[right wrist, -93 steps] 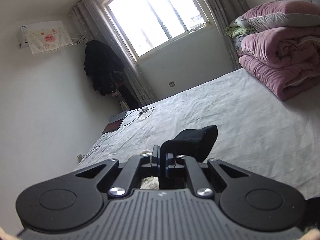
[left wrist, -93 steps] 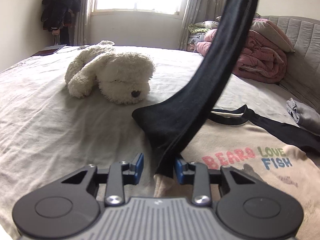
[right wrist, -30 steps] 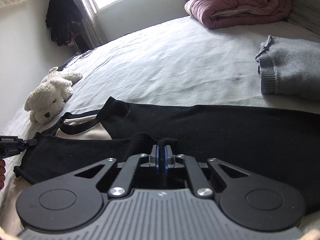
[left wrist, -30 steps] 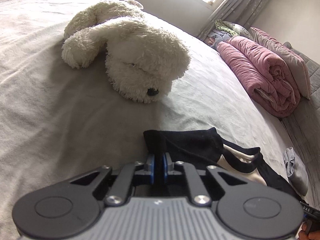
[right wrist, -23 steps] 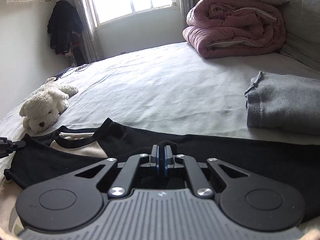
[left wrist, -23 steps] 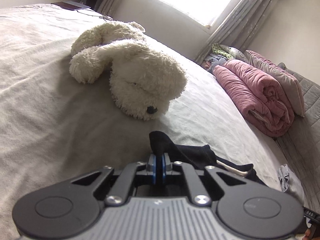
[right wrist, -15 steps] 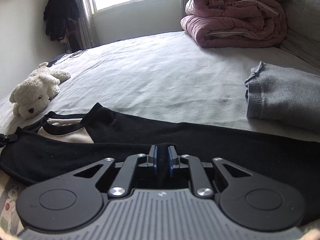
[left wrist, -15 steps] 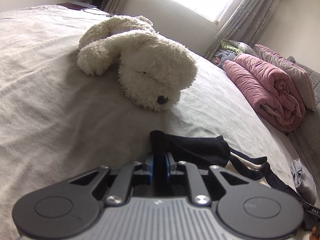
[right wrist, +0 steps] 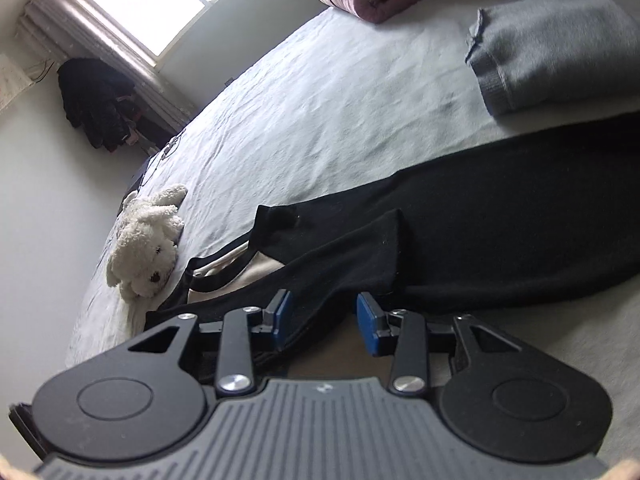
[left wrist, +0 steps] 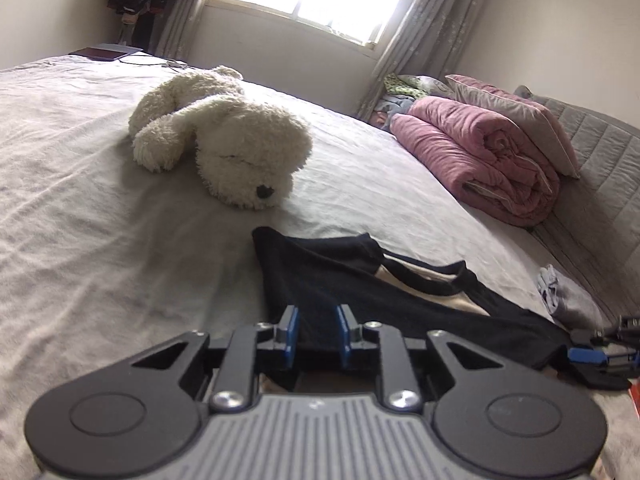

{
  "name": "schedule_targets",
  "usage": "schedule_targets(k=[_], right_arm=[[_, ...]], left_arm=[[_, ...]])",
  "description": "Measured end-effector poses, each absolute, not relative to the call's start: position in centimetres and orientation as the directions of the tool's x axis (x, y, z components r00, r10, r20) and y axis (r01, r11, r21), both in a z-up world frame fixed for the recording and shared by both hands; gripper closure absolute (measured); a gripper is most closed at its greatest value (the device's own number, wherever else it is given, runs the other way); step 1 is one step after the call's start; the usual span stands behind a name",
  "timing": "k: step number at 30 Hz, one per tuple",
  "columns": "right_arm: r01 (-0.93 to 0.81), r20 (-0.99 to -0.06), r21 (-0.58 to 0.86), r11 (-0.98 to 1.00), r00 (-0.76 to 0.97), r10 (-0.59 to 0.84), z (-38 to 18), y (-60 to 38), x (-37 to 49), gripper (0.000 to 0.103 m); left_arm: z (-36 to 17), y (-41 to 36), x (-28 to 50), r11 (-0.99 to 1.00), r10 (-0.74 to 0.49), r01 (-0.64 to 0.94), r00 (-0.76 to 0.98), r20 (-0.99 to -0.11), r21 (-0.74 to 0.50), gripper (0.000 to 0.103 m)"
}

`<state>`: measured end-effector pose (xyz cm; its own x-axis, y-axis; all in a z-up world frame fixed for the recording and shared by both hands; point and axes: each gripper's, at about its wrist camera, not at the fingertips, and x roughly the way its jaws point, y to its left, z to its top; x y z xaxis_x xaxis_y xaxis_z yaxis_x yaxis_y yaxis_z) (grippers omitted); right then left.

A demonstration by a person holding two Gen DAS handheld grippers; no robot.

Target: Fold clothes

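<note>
Letting go: left gripper and right gripper, clamped on black sleeve half second ago, now stand parted, empty. Sleeve lies folded across shirt on bed. Sleeve fold looks laid.
</note>
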<state>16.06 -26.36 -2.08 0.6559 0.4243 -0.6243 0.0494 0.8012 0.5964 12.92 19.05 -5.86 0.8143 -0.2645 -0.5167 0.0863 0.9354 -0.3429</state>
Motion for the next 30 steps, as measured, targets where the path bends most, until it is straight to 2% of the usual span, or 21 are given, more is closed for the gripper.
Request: schedule_targets(k=[3,4,5,6,8,14,20,22,24,25,26,28,30], right_arm=[[0.104,-0.646,0.593,0.798,0.653,0.395,-2.8,-25.6,17.2,0.062],[0.103,-0.643,0.587,0.803,0.661,0.386,-2.5,-25.4,17.4,0.066],[0.102,-0.641,0.58,0.808,0.669,0.376,-2.3,-25.2,17.5,0.083],[0.101,-0.638,0.574,0.813,0.678,0.366,-2.1,-25.0,17.7,0.092],[0.099,-0.631,0.561,0.822,0.694,0.347,-1.6,-24.5,17.9,0.096],[0.019,-0.545,0.566,0.824,0.758,0.357,-0.1,-24.7,17.0,0.096],[0.092,-0.669,0.5,0.861,0.673,0.317,-4.8,-26.0,16.1,0.098],[0.082,-0.666,0.514,0.854,0.665,0.337,-5.2,-26.5,15.4,0.102],[0.073,-0.665,0.518,0.852,0.661,0.348,-5.1,-26.9,14.7,0.101],[0.074,-0.672,0.51,0.857,0.656,0.343,-4.9,-27.2,14.4,0.096],[0.075,-0.677,0.503,0.861,0.654,0.339,-4.6,-27.5,14.0,0.086],[0.08,-0.675,0.502,0.861,0.659,0.332,-4.3,-28.5,13.3,0.083],[0.104,-0.662,0.517,0.85,0.678,0.32,-3.9,-30.3,12.5,0.081]], left_arm=[[-7.1,18.6,12.7,0.94,-0.269,0.094,0.795,-0.544,-0.328,0.086],[-7.4,18.6,12.6,0.94,-0.272,0.098,0.791,-0.548,-0.326,0.086],[-7.7,18.5,12.5,0.941,-0.274,0.104,0.791,-0.547,-0.322,0.087],[-7.9,18.5,12.3,0.942,-0.275,0.109,0.793,-0.544,-0.317,0.087],[-8.1,18.6,12.1,0.94,-0.28,0.115,0.796,-0.537,-0.321,0.087],[-8.1,18.6,11.9,0.939,-0.283,0.119,0.796,-0.534,-0.321,0.088],[-7.9,18.0,11.7,0.953,-0.271,0.135,0.784,-0.559,-0.272,0.088],[-7.7,17.7,11.6,0.958,-0.266,0.145,0.773,-0.576,-0.248,0.088],[-7.5,17.4,11.5,0.963,-0.258,0.15,0.763,-0.593,-0.226,0.088],[-7.3,17.3,11.5,0.965,-0.253,0.151,0.759,-0.6,-0.215,0.088],[-7.2,17.2,11.3,0.967,-0.248,0.15,0.756,-0.606,-0.208,0.088],[-6.8,17.0,10.9,0.967,-0.245,0.143,0.75,-0.615,-0.211,0.087],[-6.7,16.9,10.4,0.965,-0.249,0.136,0.741,-0.624,-0.224,0.082]])
